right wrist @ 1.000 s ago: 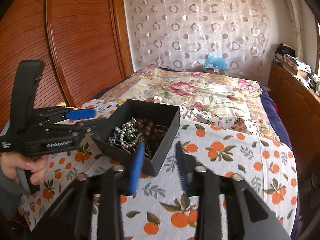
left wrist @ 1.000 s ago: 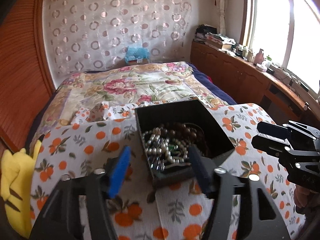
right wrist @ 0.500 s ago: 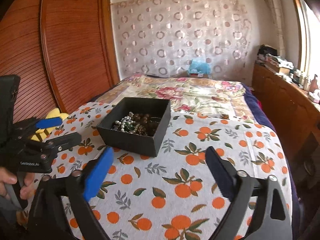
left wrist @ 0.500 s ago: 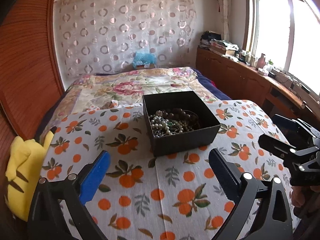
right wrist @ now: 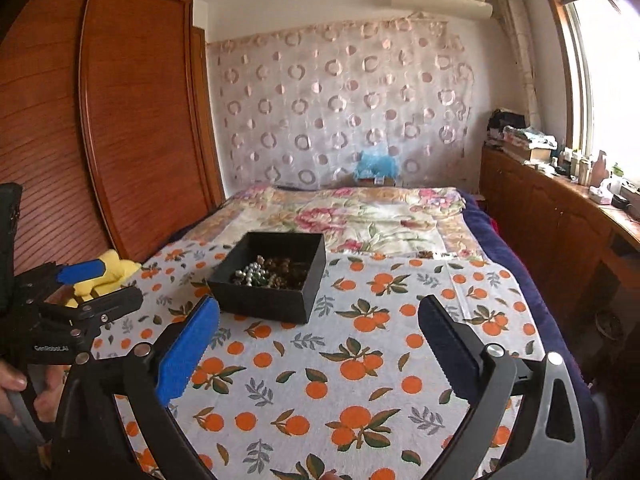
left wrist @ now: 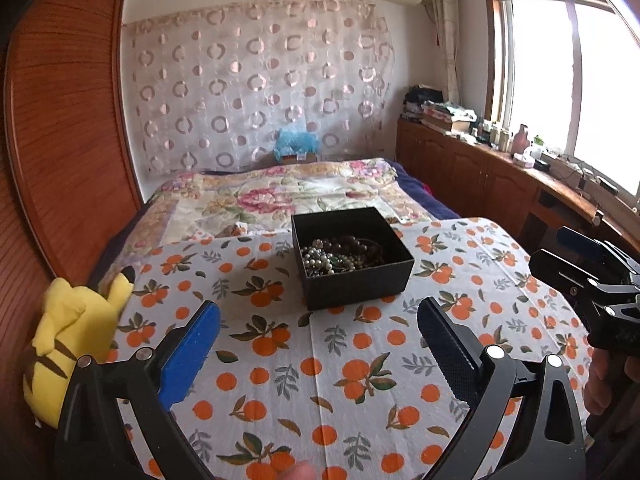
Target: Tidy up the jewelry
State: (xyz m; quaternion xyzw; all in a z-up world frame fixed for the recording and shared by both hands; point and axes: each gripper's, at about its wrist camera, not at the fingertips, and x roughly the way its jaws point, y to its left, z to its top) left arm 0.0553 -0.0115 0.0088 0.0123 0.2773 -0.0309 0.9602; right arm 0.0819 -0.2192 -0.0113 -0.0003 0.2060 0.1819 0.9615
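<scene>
box: a black open-topped box (left wrist: pixel 352 260) sits on the orange-print cloth (left wrist: pixel 320 360) over the bench, toward the far edge, near the bed (left wrist: pixel 280 196).
jewelry: a tangle of jewelry (left wrist: pixel 340 254) lies inside the box: pale pearl-like beads (right wrist: pixel 250 274) toward one side, dark brown beads (right wrist: pixel 288 270) beside them, a few green bits mixed in. none of it shows outside the box.
left tongs: the left tongs (left wrist: pixel 318 340) are spread wide and hold nothing, well short of the box and above the cloth.
right tongs: the right tongs (right wrist: pixel 319 340) are likewise spread wide and empty, with the box ahead and to their left.
handling, strands: probably light, limp and slippery; a strand would droop and swing from whatever point is pinched, and neighbours are likely to snag and come along.
handling, box: looks like stiff, light card; it may slide on the cloth if pushed from one side.
where to hold: pinch across a single strand at a raised loop on top of the heap, not into the middle of the knot; for the box, grip a side wall at the rim.
risk: the strands look tangled, so a hard pull could strain a string or tip the box.
nearby: a yellow plush toy (left wrist: pixel 76 332) lies at the left edge of the bench, well apart from the box.
</scene>
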